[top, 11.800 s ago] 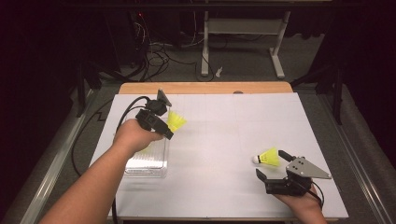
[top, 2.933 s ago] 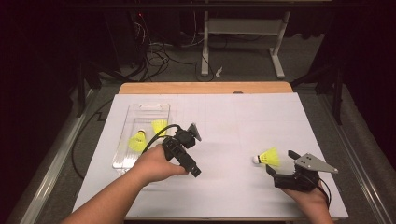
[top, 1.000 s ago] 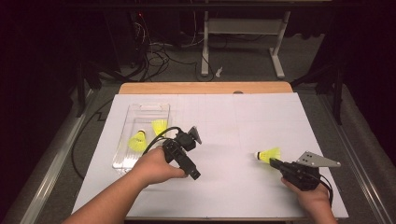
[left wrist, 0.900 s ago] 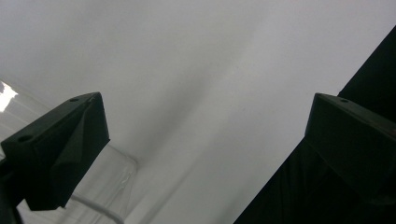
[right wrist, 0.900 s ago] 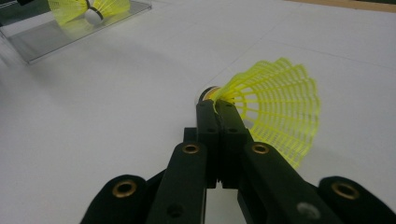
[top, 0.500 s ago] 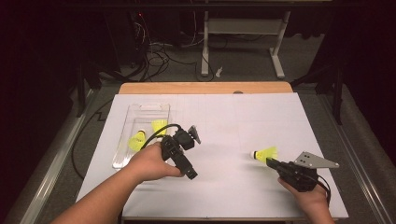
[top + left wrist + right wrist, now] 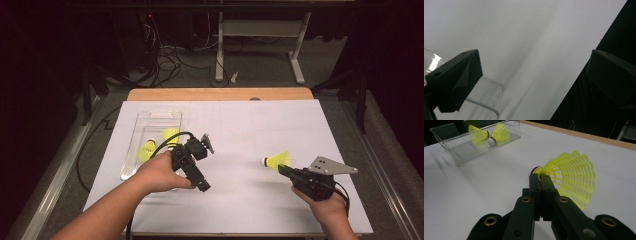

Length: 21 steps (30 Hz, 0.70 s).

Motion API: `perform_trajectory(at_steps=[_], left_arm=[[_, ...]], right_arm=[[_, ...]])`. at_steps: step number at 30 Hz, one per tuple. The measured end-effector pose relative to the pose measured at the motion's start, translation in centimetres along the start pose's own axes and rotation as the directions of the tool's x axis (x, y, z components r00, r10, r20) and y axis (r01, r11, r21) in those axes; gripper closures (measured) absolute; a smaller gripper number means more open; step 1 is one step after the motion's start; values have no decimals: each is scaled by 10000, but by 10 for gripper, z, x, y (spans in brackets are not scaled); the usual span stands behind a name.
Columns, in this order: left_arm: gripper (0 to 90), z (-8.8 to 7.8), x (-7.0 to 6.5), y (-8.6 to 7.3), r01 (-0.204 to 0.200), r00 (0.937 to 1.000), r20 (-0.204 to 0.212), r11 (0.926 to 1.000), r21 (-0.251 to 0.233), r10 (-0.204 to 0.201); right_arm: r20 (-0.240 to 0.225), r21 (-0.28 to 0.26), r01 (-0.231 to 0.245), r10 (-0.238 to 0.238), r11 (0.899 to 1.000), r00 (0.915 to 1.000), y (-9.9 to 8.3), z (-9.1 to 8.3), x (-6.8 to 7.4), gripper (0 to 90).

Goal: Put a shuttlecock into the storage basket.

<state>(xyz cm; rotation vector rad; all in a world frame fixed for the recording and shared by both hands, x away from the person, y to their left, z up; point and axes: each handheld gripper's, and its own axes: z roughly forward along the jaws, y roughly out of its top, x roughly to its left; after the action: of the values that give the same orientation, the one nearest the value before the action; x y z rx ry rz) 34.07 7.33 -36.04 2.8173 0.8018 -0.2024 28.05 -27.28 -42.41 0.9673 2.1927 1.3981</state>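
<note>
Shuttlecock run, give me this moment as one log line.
right gripper: shut on shuttlecock | left gripper: open, beside clear box | box holds two shuttlecocks

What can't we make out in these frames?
- Shuttlecock cork, right gripper view: the right tongs, shut on its skirt, cover most of it.
- Clear box, left gripper view: cut off by the bottom edge and partly behind a jaw; its contents are unseen there.
- Left tongs, high view: the hand and gripper body hide the jaws' gap.
- Two boxed shuttlecocks, high view: too small for detail.
</note>
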Motion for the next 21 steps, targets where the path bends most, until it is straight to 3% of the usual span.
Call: perform_trajectory(at_steps=[11, 21], left_arm=[[10, 15, -4, 3, -471, 9985, -278, 9988, 142, 474], [10, 27, -10, 9, -676, 9975, -203, 9975, 214, 680]], right_arm=[[-770, 63, -98, 102, 9999, 9970, 4, 23, 10, 900], [-1851, 41, 148, -137, 9999, 9826, -3, 30, 33, 900]])
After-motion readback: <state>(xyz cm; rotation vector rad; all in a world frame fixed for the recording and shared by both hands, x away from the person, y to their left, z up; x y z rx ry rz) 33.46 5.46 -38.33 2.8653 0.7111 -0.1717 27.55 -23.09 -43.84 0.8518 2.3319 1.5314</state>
